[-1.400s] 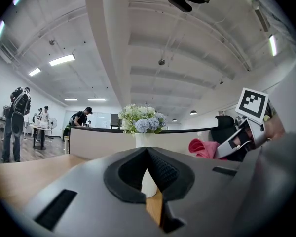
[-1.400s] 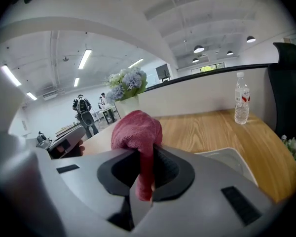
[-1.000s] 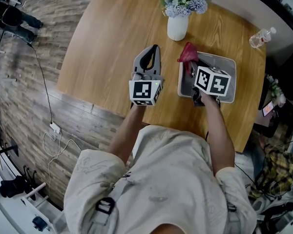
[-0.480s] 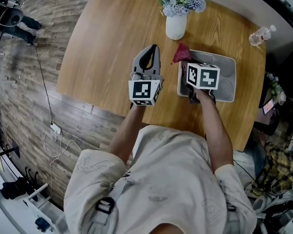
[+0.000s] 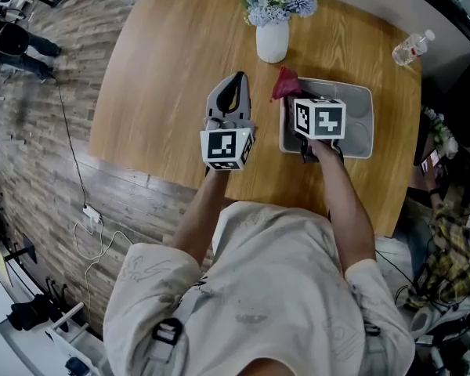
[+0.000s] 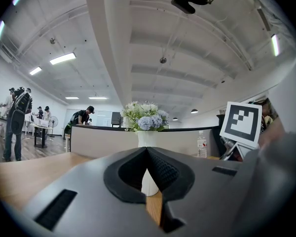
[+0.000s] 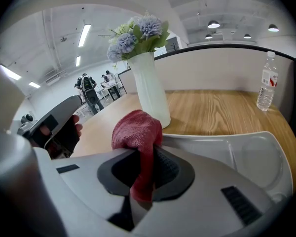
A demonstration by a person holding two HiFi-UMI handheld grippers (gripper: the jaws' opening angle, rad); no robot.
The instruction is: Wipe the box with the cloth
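A round-cornered wooden table (image 5: 164,61) stands on a floor (image 5: 31,131) of grey-brown planks, with a thin cable (image 5: 70,155) trailing over the boards to a white plug block (image 5: 90,211). Overhead, a white beamed ceiling (image 6: 153,48) carries long strip lights (image 6: 63,59) — the light is bright and even. Beyond the table runs a long pale counter (image 6: 101,141) with a dark top, and people (image 6: 14,120) stand farther off to the left.
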